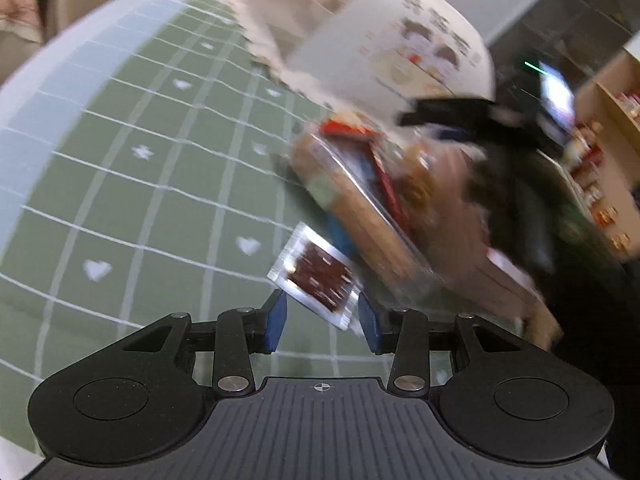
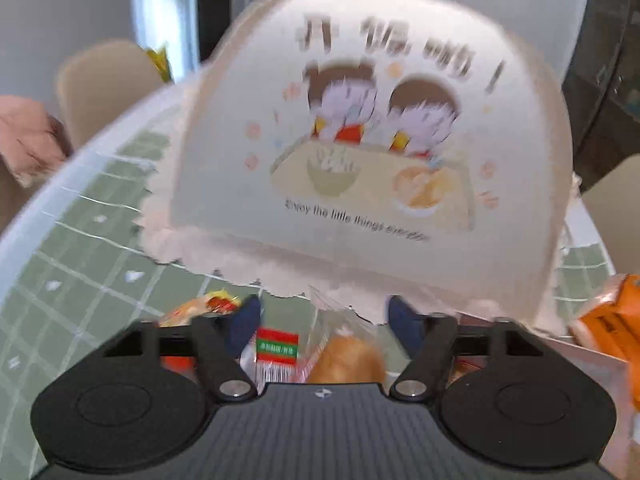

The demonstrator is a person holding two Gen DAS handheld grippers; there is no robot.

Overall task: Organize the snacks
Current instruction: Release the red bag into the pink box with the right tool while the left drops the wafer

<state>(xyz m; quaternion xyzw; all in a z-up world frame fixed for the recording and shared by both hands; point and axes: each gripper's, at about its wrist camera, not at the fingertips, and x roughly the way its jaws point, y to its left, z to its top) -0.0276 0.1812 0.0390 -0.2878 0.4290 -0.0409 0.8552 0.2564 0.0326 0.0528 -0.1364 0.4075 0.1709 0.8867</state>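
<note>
My left gripper point(image 1: 322, 314) has its blue pads around a small clear packet with a dark brown snack point(image 1: 316, 276), held above the green checked tablecloth point(image 1: 140, 200). To its right lies a pile of wrapped snacks point(image 1: 360, 200). A white fabric storage basket with a cartoon print point(image 1: 380, 40) stands behind the pile; it fills the right wrist view point(image 2: 360, 140). My right gripper point(image 2: 324, 320) is open, hovering over wrapped snacks point(image 2: 344, 356) in front of the basket. The right gripper also shows as a dark blurred shape in the left wrist view point(image 1: 500, 152).
An orange packet point(image 2: 608, 320) lies at the right edge of the right wrist view. A beige chair point(image 2: 104, 80) stands behind the table. Shelves with goods point(image 1: 600, 160) are at the far right. Both views are motion-blurred.
</note>
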